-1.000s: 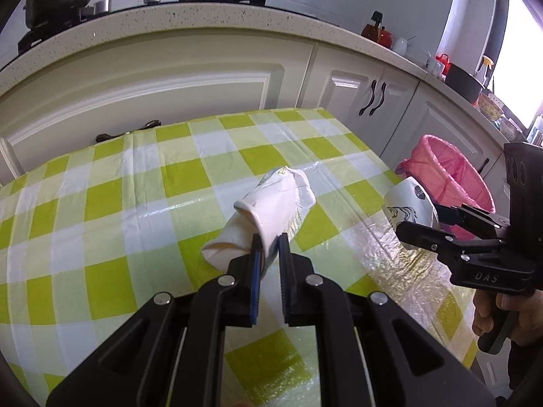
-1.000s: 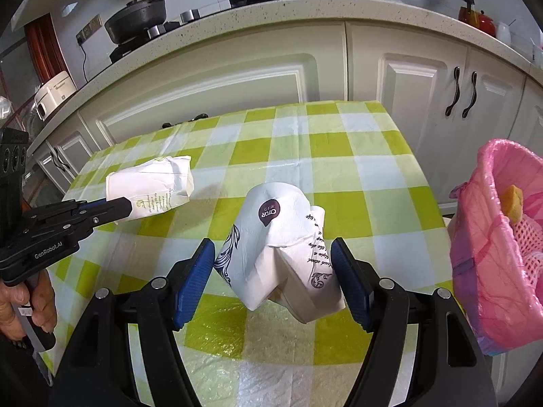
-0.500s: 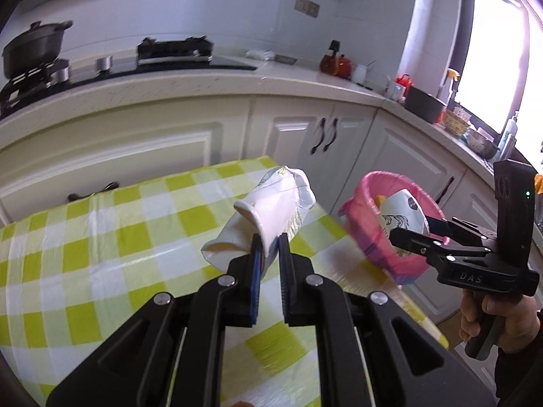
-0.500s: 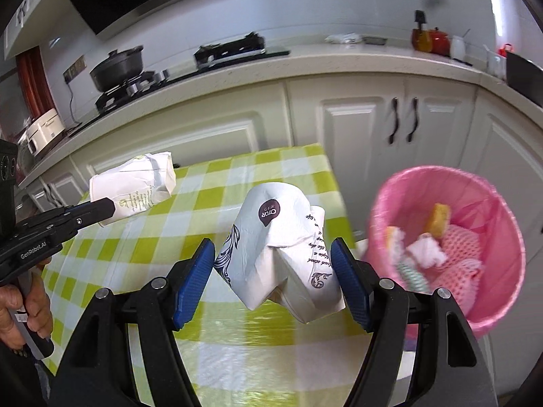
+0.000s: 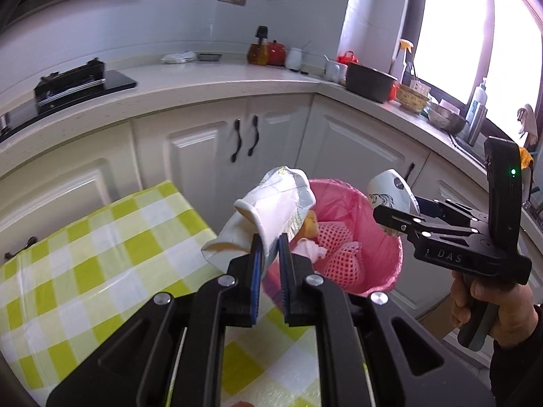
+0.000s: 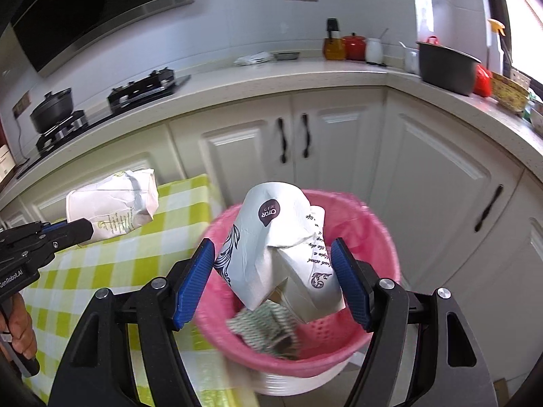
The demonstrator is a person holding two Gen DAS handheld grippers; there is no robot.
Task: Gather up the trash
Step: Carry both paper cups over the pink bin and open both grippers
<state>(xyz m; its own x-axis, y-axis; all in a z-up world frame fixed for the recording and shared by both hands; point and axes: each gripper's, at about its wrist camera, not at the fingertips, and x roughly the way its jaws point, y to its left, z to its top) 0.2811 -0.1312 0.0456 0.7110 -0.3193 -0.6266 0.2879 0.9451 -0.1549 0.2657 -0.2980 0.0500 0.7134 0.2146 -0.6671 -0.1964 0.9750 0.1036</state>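
Checked worktop [image 5: 101, 254] is sitting on the left, yellow-green cloth, nothing on the visible part. Left tongs [image 5: 268, 247] are pinching nearly fully closed on the edge of a crumpled white paper cup [image 5: 268, 213], holding it in the air just past the worktop's right edge, in front of the pink-lined bin [image 5: 356, 264]. Bin is standing on the floor beside the worktop, below the white cabinets [image 6: 339, 149], already holding red mesh and paper scraps. Right tongs [image 6: 275, 271] are standing wide, blue pads pressing both sides of a crushed printed paper cup [image 6: 271, 244], holding it over the bin's mouth. A hand [image 5: 488, 305] is gripping the right tongs' handle at far right.
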